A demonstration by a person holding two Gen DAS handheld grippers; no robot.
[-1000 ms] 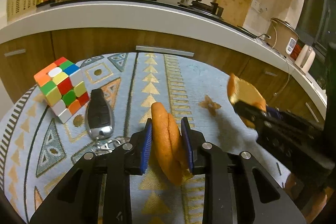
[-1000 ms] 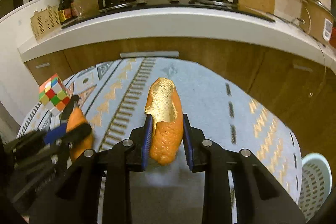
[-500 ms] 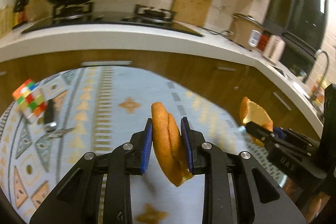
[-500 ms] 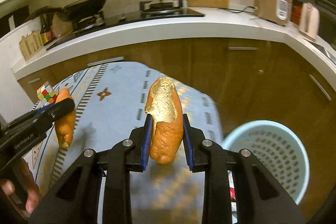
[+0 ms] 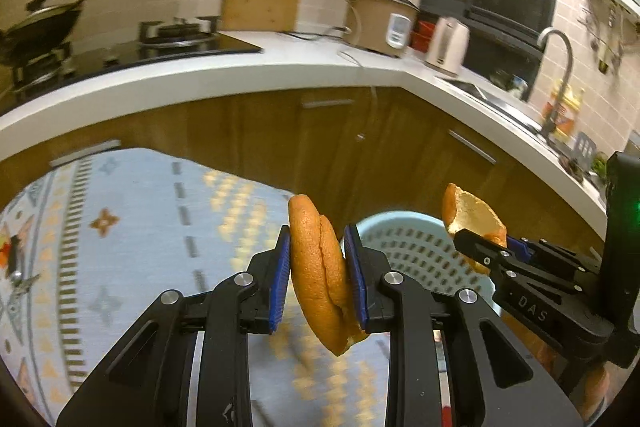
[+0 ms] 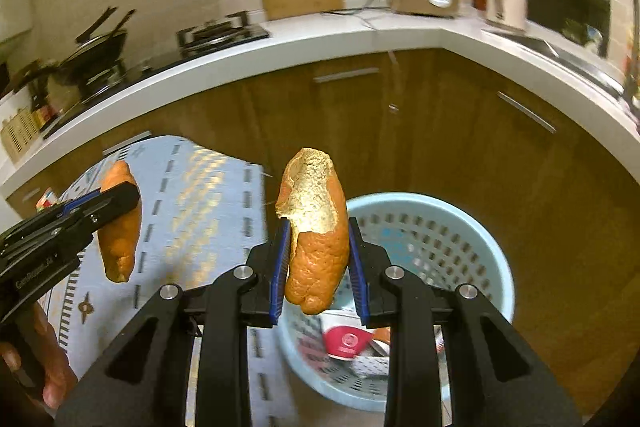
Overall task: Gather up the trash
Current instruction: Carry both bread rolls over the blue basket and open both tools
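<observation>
Holding one curled orange peel piece (image 5: 320, 275) tight in my left gripper (image 5: 318, 281), I squeeze a second orange peel with a pale inside (image 6: 316, 227) in my right gripper (image 6: 318, 267). Both peels hang in the air. My right one is over the rim of the round light blue plastic basket (image 6: 472, 227), beside the patterned blue cloth (image 6: 200, 195).

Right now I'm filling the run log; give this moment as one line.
left gripper: shut on orange peel | right gripper: shut on torn orange peel | pale blue perforated plastic basket: ahead, holds trash
</observation>
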